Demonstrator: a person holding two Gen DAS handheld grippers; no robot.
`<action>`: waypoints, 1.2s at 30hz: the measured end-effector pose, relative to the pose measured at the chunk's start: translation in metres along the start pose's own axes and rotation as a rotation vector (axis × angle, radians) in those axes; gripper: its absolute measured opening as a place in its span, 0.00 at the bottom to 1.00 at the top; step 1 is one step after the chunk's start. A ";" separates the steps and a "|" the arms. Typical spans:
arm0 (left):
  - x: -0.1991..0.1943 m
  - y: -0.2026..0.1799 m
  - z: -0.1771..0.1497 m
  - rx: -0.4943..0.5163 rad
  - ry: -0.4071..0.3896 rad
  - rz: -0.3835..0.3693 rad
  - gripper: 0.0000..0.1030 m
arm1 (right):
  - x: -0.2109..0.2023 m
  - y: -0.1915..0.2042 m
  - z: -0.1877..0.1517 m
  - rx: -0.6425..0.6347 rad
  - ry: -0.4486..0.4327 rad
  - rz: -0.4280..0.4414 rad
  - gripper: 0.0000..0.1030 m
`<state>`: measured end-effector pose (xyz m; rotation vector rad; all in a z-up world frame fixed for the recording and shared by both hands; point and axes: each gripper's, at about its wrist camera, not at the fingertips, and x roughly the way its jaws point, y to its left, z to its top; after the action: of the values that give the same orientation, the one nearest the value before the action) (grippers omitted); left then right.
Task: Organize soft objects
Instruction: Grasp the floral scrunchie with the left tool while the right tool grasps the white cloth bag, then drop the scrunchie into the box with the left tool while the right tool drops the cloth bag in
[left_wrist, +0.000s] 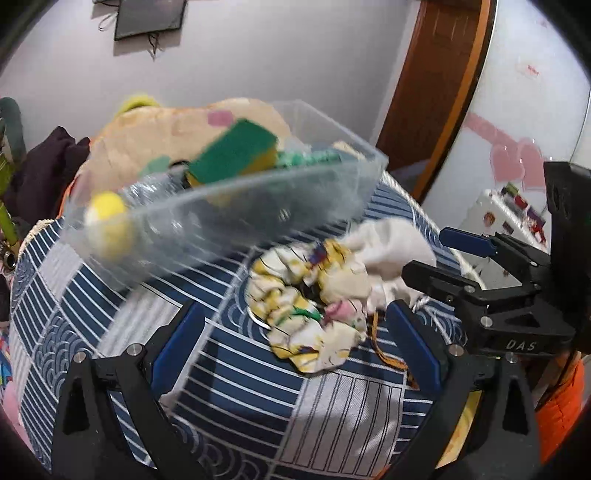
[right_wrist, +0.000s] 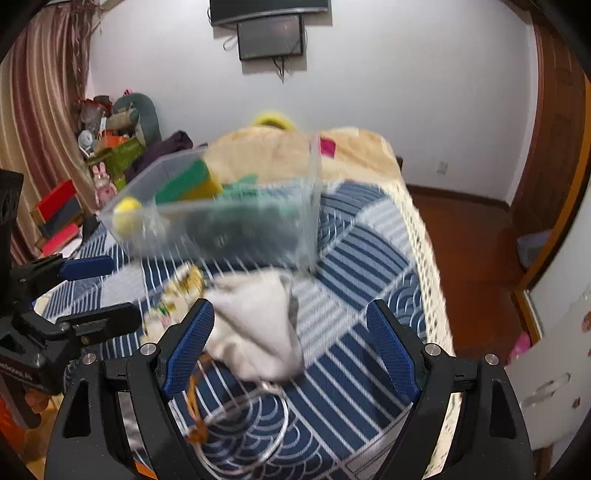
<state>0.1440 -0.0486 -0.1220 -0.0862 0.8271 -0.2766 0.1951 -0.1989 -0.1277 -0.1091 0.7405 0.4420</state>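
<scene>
A clear plastic bin lies on the blue striped bedspread. It holds a green-and-yellow sponge, a yellow ball and green items. A patterned yellow-white cloth and a white cloth pouch lie in front of the bin. My left gripper is open, just before the patterned cloth. My right gripper is open around the white pouch.
A beige blanket lies behind the bin. A metal ring and brown cord lie on the bedspread near me. Boxes and toys stand left of the bed. The bed's right edge drops to a wooden floor.
</scene>
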 end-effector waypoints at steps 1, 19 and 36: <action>0.004 -0.003 -0.001 0.004 0.008 0.004 0.97 | 0.001 -0.001 -0.003 0.002 0.006 0.000 0.80; 0.018 0.023 -0.011 -0.065 0.027 0.035 0.42 | 0.027 0.011 -0.010 0.035 0.030 0.106 0.72; -0.050 0.030 0.002 -0.038 -0.146 0.030 0.18 | -0.015 0.024 0.002 -0.012 -0.075 0.124 0.15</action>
<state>0.1198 -0.0057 -0.0906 -0.1284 0.6878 -0.2238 0.1764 -0.1822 -0.1152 -0.0576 0.6728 0.5656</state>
